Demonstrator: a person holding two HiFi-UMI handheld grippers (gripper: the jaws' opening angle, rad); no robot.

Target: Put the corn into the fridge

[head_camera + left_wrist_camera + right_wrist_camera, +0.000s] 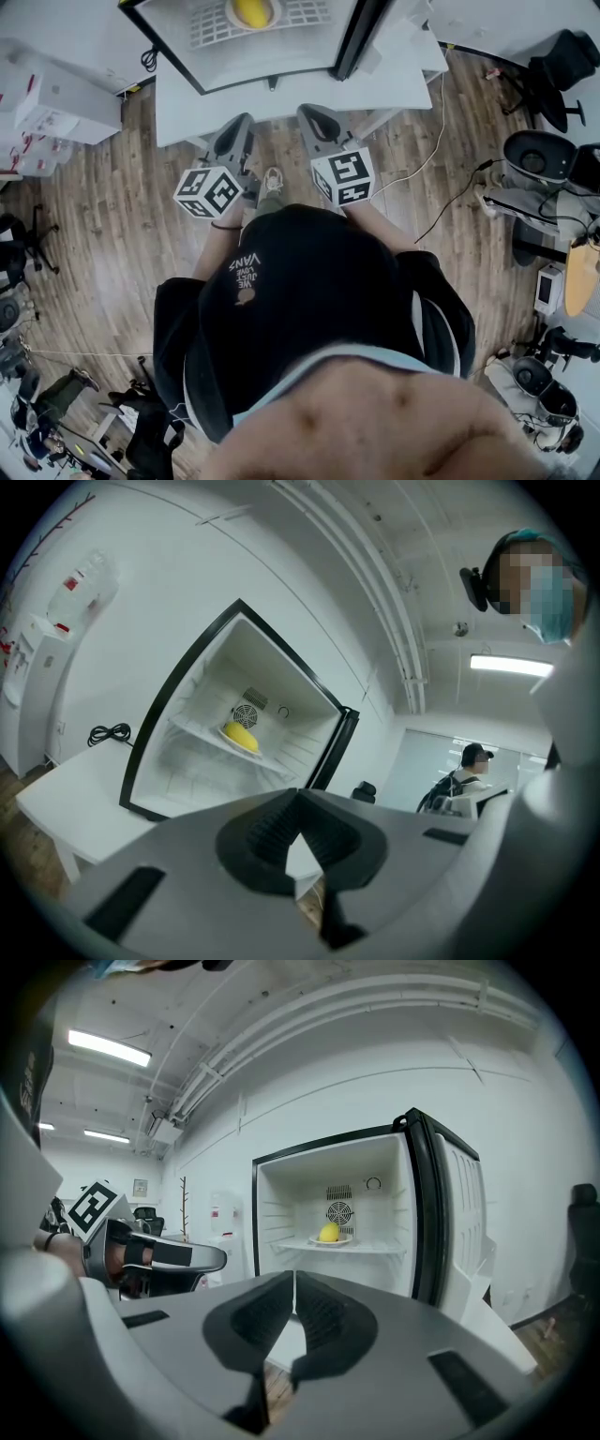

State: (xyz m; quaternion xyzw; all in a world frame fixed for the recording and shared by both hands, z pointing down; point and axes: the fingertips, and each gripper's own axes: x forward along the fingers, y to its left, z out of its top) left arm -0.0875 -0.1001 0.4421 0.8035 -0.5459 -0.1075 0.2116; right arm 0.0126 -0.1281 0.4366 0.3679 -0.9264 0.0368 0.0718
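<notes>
The yellow corn [251, 11] lies on a white plate [330, 1240] on the wire shelf inside the small open fridge [169, 52]. In the left gripper view the corn [241, 735] shows deep in the fridge [150, 733]; in the right gripper view the corn [328, 1233] sits under the fan grille. Both grippers hang in front of the fridge, well short of it. My left gripper [236, 122] [298, 794] is shut with nothing in it. The right gripper [314, 114] [293, 1277] is also shut and empty. The fridge door [441, 1213] stands wide open to the right.
The fridge rests on a low white table [394, 89]. A cable [441, 141] trails across the wood floor at the right, near office chairs [562, 66]. White boxes [47, 103] stand at the left. A person [464, 780] stands far back in the room.
</notes>
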